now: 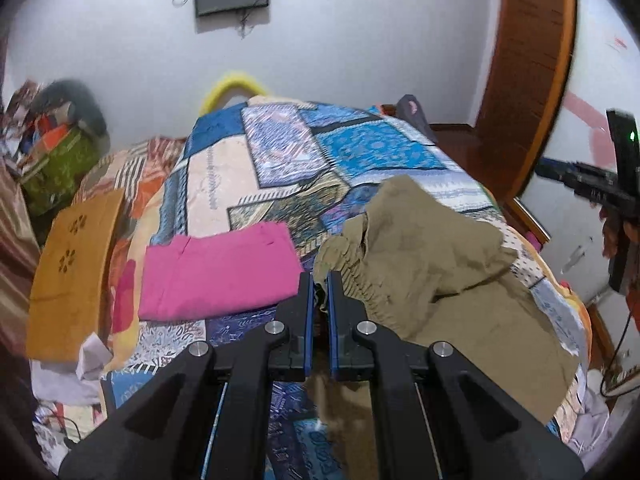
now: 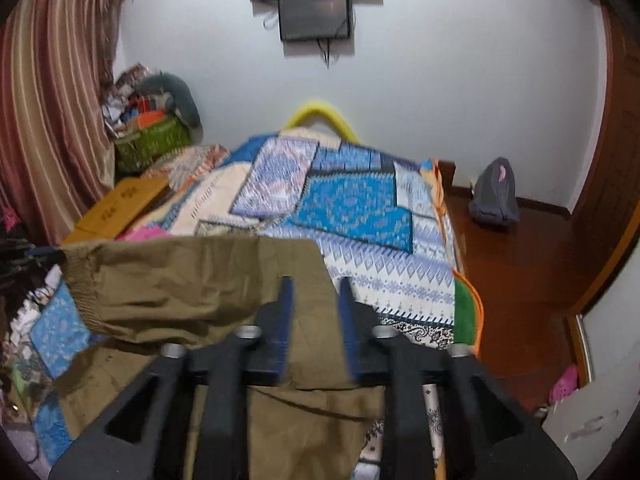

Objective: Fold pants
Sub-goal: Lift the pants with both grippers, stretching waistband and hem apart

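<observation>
My left gripper [image 1: 320, 280] is clenched on the waistband of the pants [image 1: 432, 264], anchoring that corner over the bed [image 1: 256, 184]. My right gripper [image 2: 316, 300] stands released, pads clear of the cloth, which lies draped beneath it, 1 fold still unfinished.

A patchwork quilt [image 1: 280, 168] covers the bed. A folded pink cloth [image 1: 220, 268] lies on it, with an orange board [image 1: 72, 272] just beside at the bed's edge. A yellow ring [image 2: 320, 114] stands at the far end. Two dark screens [image 2: 314, 16] hang on the wall; a grey bag [image 2: 494, 196] sits on the wooden floor [image 2: 516, 264]. Striped curtains [image 2: 48, 92] hang beside a cluttered green basket [image 2: 150, 142].
</observation>
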